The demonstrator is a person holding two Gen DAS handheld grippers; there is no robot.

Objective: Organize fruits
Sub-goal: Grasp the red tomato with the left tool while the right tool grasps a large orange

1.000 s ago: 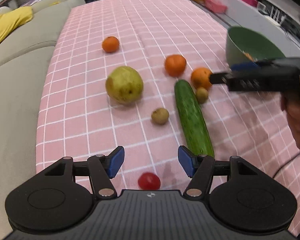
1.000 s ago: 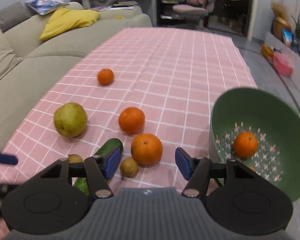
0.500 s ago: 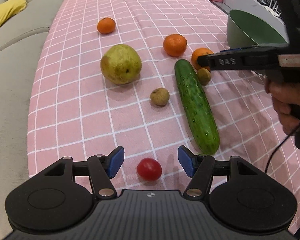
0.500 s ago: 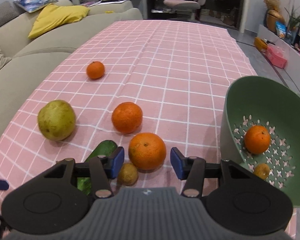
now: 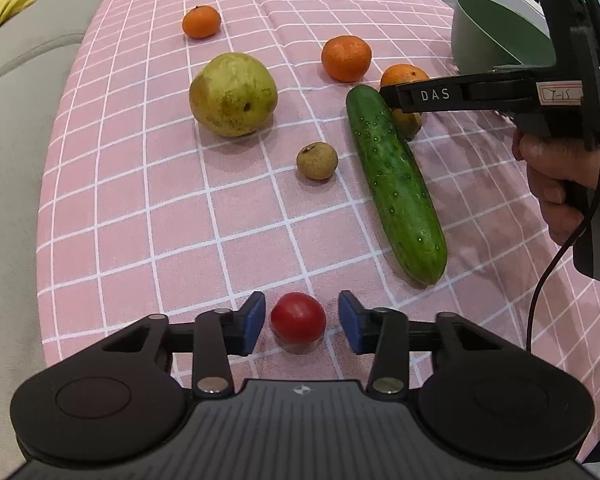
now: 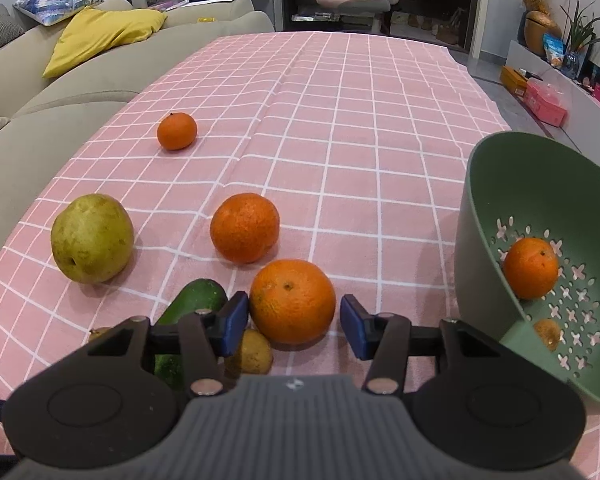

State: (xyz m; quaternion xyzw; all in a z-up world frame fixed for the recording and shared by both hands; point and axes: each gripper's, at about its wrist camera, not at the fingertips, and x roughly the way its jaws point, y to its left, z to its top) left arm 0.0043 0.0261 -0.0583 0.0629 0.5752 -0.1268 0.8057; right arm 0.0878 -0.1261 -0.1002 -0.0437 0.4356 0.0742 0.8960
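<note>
The left gripper is closing around the red tomato; its jaws have just been narrowing, yet slim gaps are showing at both pads, so nothing is clamped. The right gripper is likewise narrowing beside the nearest orange, without gripping it. Both have descended toward the pink tablecloth. Two simultaneous picks appear imminent; the green colander is already containing one orange.
</note>
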